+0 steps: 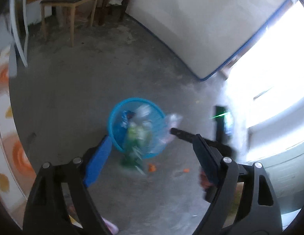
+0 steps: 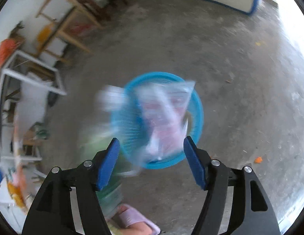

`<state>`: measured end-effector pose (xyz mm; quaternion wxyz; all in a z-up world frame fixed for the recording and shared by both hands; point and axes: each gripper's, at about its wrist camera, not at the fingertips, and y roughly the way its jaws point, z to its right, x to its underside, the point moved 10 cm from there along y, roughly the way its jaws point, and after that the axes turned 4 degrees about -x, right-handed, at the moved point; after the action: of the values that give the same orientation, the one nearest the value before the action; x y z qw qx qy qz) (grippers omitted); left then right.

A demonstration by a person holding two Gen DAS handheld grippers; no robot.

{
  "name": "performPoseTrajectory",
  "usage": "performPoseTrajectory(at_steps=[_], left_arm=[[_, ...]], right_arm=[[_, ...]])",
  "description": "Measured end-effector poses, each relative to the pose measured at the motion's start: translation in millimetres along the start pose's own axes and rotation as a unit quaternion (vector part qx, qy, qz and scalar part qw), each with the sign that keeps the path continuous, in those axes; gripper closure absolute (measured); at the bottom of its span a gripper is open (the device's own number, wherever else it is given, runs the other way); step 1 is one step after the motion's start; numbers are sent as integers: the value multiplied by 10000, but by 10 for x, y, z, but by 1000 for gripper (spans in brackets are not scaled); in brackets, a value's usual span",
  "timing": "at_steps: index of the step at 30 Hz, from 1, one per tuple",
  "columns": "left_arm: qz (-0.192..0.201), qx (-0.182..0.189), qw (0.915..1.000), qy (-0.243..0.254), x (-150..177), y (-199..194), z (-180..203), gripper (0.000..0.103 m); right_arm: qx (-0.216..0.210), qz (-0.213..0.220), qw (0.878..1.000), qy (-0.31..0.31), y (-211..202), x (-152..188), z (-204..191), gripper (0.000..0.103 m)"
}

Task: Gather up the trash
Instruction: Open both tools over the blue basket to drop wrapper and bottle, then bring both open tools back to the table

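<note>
The left gripper (image 1: 150, 156) is seen with its blue pads spread wide, and nothing is pressed between them. Past its tips, a blurred green and white wrapper (image 1: 135, 137) is caught in mid-air over the near rim of a round blue basket (image 1: 114, 117). The right gripper (image 2: 151, 156) is likewise held wide apart, its pads touching nothing; a crumpled clear plastic bag (image 2: 163, 115) with pink and white showing through it is seen between and beyond the pads, loose and smeared by motion, over the mouth of the same blue basket (image 2: 197, 105). In the left wrist view, this bag (image 1: 172, 120) appears at the basket's right rim, just beside the dark tip of the right gripper (image 1: 178, 132).

The basket is made of ribbed, see-through blue plastic and stands on a grey concrete floor (image 1: 73, 98). Inside it, pale wrappers and a blue packet can be made out, though blur hides their details. Small orange scraps (image 1: 152, 168) lie on the floor just beside the basket.

Farther off, a wooden chair (image 1: 71, 2) with a dark seat stands by the wall, and a white mattress (image 1: 201, 25) edged in blue leans upright. A foot in a pink slipper (image 2: 136, 221) is seen at the lower edge of the right wrist view.
</note>
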<state>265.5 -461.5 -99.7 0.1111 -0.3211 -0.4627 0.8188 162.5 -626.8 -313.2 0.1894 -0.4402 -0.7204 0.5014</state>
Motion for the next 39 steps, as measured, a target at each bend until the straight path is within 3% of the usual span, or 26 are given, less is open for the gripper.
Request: performPoseTrajectory(at_steps=[9, 17, 22, 27, 31, 39], left_arm=[[590, -1, 9982, 137, 392, -762, -229, 23], [1128, -54, 9934, 188, 708, -1411, -368, 22], [1365, -131, 9906, -21, 1001, -1784, -587, 22], [1656, -436, 9850, -210, 1382, -2159, -893, 20], [1807, -754, 9788, -595, 1767, -2397, -1250, 20], [2095, -1702, 9569, -1070, 2480, -2952, -2046, 20]], right_arm=[[14, -7, 9999, -114, 75, 330, 181, 37], [-147, 368, 9988, -273, -429, 533, -1, 37], [-496, 613, 9946, -675, -924, 780, -374, 36], [-980, 751, 9852, -1188, -1295, 1130, -974, 27], [-1434, 578, 9738, -1665, -1377, 1396, -1618, 27], [-2235, 126, 9291, -2943, -1469, 2105, -3176, 27]])
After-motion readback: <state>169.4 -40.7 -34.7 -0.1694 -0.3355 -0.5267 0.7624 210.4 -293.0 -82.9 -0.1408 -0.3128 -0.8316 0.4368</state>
